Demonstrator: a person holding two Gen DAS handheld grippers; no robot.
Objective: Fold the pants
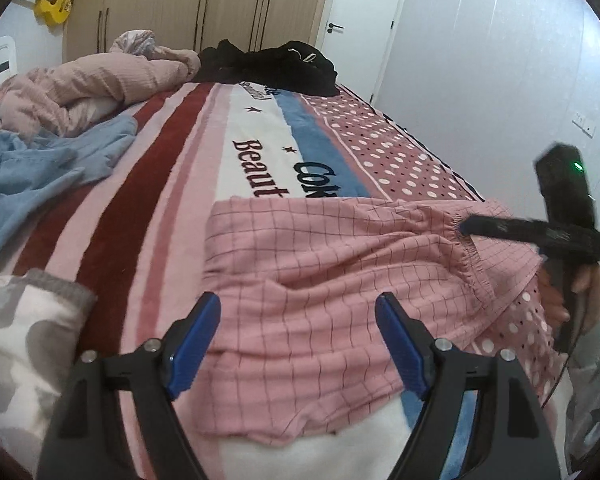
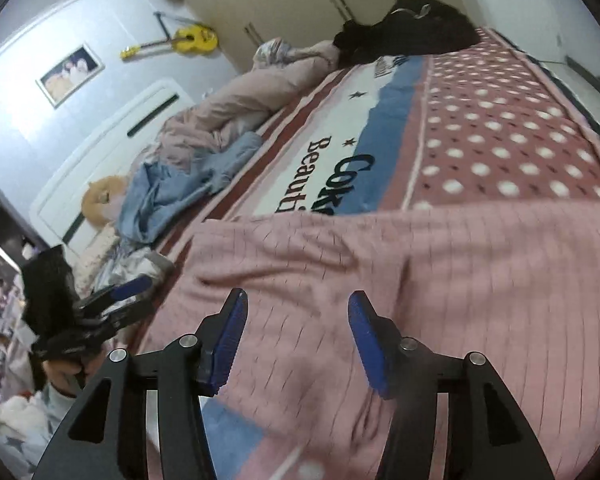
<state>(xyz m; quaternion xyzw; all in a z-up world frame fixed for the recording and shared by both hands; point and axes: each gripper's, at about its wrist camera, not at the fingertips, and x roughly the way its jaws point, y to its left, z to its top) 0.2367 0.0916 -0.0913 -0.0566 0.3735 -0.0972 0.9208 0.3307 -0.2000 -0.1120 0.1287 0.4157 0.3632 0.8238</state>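
Observation:
Pink checked pants (image 1: 320, 280) lie folded across the near end of the bed, with the elastic waistband (image 1: 466, 252) at the right. They also fill the lower half of the right wrist view (image 2: 440, 280). My left gripper (image 1: 298, 312) is open and empty, hovering just above the pants' left part. My right gripper (image 2: 298, 312) is open and empty above the pants. In the left wrist view the right gripper (image 1: 466, 226) has its fingertips at the waistband. In the right wrist view the left gripper (image 2: 132, 292) is at the far left.
The bed has a striped and dotted blanket (image 1: 260, 140). A blue garment (image 1: 40, 168), a pink quilt (image 1: 92, 84) and black clothes (image 1: 276, 64) lie further up the bed. A grey patterned fabric (image 1: 16, 340) is at the near left. Wardrobe and door stand behind.

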